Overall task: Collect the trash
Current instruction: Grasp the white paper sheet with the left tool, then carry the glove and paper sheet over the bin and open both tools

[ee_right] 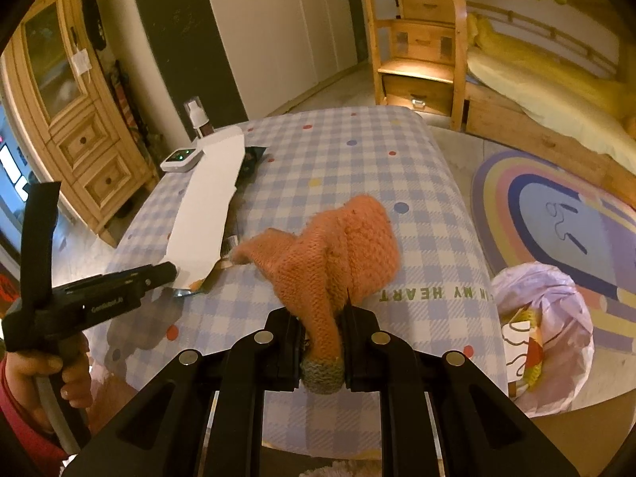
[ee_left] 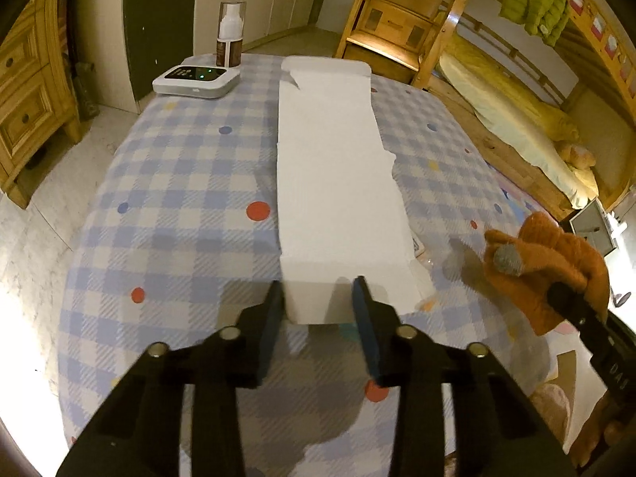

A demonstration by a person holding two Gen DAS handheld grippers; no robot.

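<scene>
I am clamping my right gripper (ee_right: 320, 342) on a nubbly orange knitted glove (ee_right: 342, 246), its grey cuff between the pads. Beside the glove, a long flattened white cardboard box (ee_left: 330, 183) is lying on the checked tablecloth (ee_left: 179, 183); my left gripper (ee_left: 318, 306) is straddling the box's near end, whether pressing I cannot tell. Right of the glove, a thin plastic bag (ee_right: 544, 338) on the floor is holding scraps.
</scene>
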